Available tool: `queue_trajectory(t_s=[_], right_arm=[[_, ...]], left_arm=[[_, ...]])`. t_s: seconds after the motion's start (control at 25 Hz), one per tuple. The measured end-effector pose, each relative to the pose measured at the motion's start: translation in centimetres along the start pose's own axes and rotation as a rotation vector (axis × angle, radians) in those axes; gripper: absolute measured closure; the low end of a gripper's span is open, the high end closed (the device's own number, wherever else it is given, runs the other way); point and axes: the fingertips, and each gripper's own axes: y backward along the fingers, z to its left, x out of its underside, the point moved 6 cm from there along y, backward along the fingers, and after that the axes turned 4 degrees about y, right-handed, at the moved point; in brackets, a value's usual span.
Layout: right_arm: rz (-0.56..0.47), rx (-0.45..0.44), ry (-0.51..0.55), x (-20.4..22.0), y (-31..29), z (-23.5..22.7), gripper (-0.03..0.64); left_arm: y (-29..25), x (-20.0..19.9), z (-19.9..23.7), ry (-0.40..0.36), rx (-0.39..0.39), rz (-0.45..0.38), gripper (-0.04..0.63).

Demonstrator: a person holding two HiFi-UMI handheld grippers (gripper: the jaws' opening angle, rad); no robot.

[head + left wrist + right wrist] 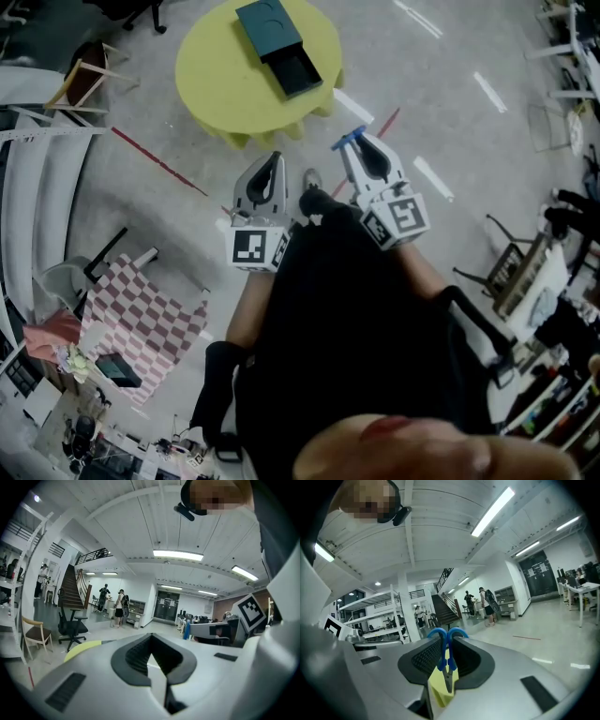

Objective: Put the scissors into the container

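Note:
A dark teal container (281, 47) with its drawer pulled open lies on a round yellow table (216, 75), ahead of both grippers. My right gripper (361, 150) is shut on blue-handled scissors (347, 141), held up in the air short of the table. In the right gripper view the scissors (447, 654) sit between the pads of the right gripper (446, 641), with the handle loops past the tips and the blades pointing back. My left gripper (273, 161) is alongside, shut with nothing in it. In the left gripper view the left gripper (151, 641) frames a sliver of the table (82, 648).
A wooden chair (84, 75) stands left of the table, and red tape lines (159, 161) cross the floor. A checkered cloth (141, 309) lies at the lower left. An office chair (70, 625) and several people stand farther off in the hall.

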Motion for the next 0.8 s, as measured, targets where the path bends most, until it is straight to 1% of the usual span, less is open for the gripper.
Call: queue_trajectory(t_s=[0.16, 0.24, 0.4, 0.68, 0.8], right_arm=[[-0.011, -0.019, 0.006, -0.6, -1.7, -1.8, 0.54], [-0.008, -0.018, 0.0, -0.7, -2.4, -2.6, 0.54], [-0.001, -0.015, -0.015, -0.8, -3.7, -3.7, 0.54], [0.005, -0.02, -0.001, -0.7, -6.4, -4.1, 0.54], [0.015, -0.015, 0.003, -0.7, -7.8, -4.1, 0.54]], left_arm=[[-1.4, -0.4, 0.3, -0.001, -0.028, -0.004, 0.598], [-1.9, -0.6, 0.5, 0.009, -0.041, -0.003, 0.598], [-2.7, -0.9, 1.2, 0.004, -0.056, -0.006, 0.598], [-4.7, -1.2, 3.1, 0.008, -0.044, -0.02, 0.598], [-5.8, -2.0, 4.1, 0.033, -0.041, -0.037, 0.598]])
